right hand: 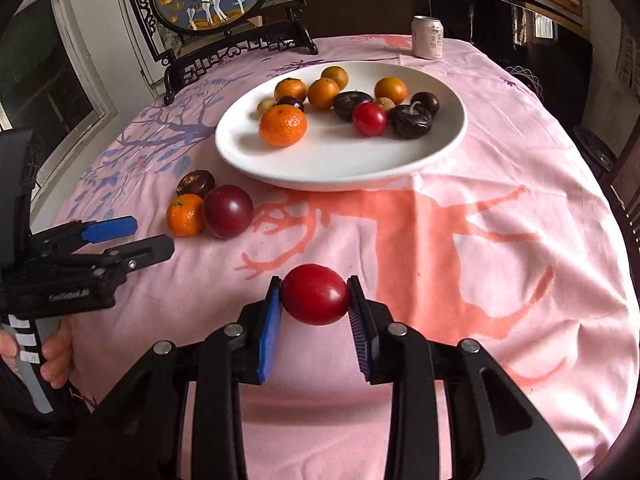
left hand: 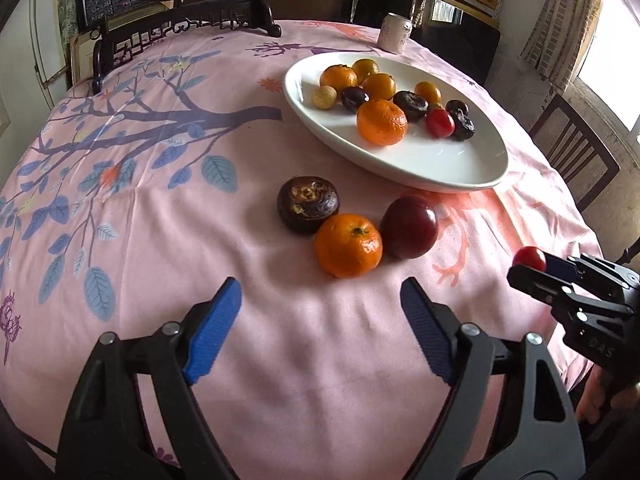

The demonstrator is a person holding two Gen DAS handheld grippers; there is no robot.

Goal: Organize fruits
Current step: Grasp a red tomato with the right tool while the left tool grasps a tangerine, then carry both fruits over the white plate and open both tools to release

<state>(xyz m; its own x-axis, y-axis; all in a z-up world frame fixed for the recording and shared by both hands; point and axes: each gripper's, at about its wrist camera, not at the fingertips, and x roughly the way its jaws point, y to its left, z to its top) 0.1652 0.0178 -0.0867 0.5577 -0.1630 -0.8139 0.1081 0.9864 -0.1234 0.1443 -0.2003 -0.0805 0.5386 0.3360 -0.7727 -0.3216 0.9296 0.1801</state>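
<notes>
- Tomato (right hand: pixel 315 294), red and glossy, sits pinched between the blue pads of the right gripper (right hand: pixel 314 300), near the front edge of the pink tablecloth (right hand: pixel 500 184); whether it touches the cloth I cannot tell.
- Left gripper (left hand: pixel 321 303) has its fingers spread wide with nothing between them, near the loose fruit.
- Three loose fruits lie together on the cloth, just near of the plate (left hand: pixel 452 168): a mandarin (left hand: pixel 347 245) touching a dark red plum (left hand: pixel 409 227) on its right, with a brown water chestnut (left hand: pixel 307 210) just beside it at far left.
- White plate holds a mix: mandarins, small orange fruits, dark fruits, one pale round fruit and another tomato (right hand: pixel 369 119).
- Can (right hand: pixel 428 37) stands upright at the far edge of the table, beyond the plate.
- Carved dark screen stand (right hand: pixel 240 46) stands at the far left.
</notes>
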